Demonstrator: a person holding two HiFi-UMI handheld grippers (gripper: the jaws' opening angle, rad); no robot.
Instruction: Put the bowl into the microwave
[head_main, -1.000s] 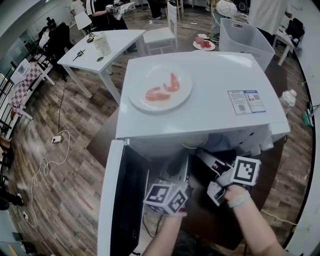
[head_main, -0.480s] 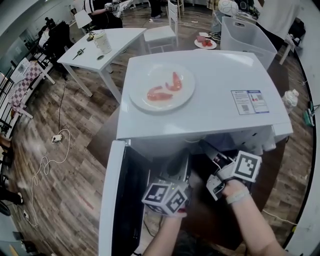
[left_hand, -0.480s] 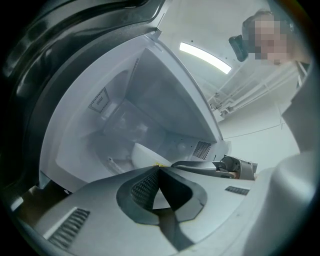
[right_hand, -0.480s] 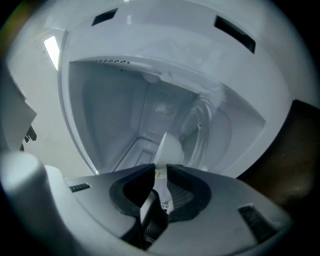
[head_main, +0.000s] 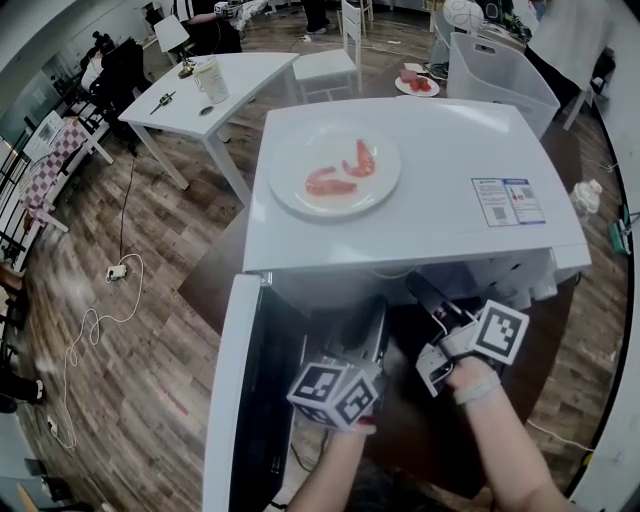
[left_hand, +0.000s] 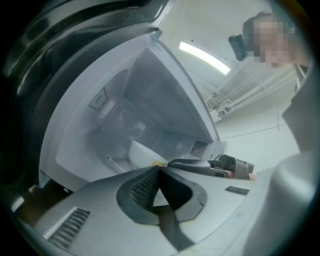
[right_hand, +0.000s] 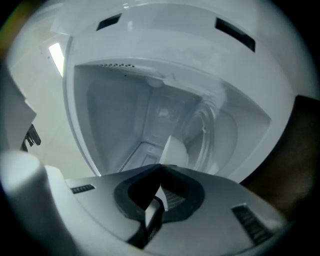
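White bowl (left_hand: 141, 153) already inside the microwave (head_main: 440, 150), down on the cavity floor, just beyond the tips of both tongs and free of them. Left tongs (left_hand: 159, 168) closed tip to tip at the mouth of the cavity, gripping nothing, aimed toward the bowl's rim. Right tongs (right_hand: 161, 166) likewise closed and empty, with the bowl's pale side just above the tips in the right gripper view and a curved clear edge, seemingly a glass turntable (right_hand: 207, 127), beside it. In the head view, both tongs side by side in front of the opening, marker cubes facing up toward the camera, a hand behind each. Microwave door (head_main: 235, 400) swung fully open at the left, dark on its inner face. On the microwave's flat white top, a white plate (head_main: 335, 210) carrying two red shrimp-shaped pieces (head_main: 345, 172), and toward the right edge a printed sticker (head_main: 505, 200). Beneath the microwave, a dark brown tabletop (head_main: 205, 285). Farther out, on the wooden floor (head_main: 150, 330), a white tabletop (head_main: 240, 90) bearing a pale cup (head_main: 210, 78), a white chair (head_main: 325, 65) next to it, a pale storage bin (head_main: 495, 70) at the upper right, a small plate of red food (head_main: 412, 84) close to the bin, and a white cable (head_main: 100, 320) looping across the boards at the left.
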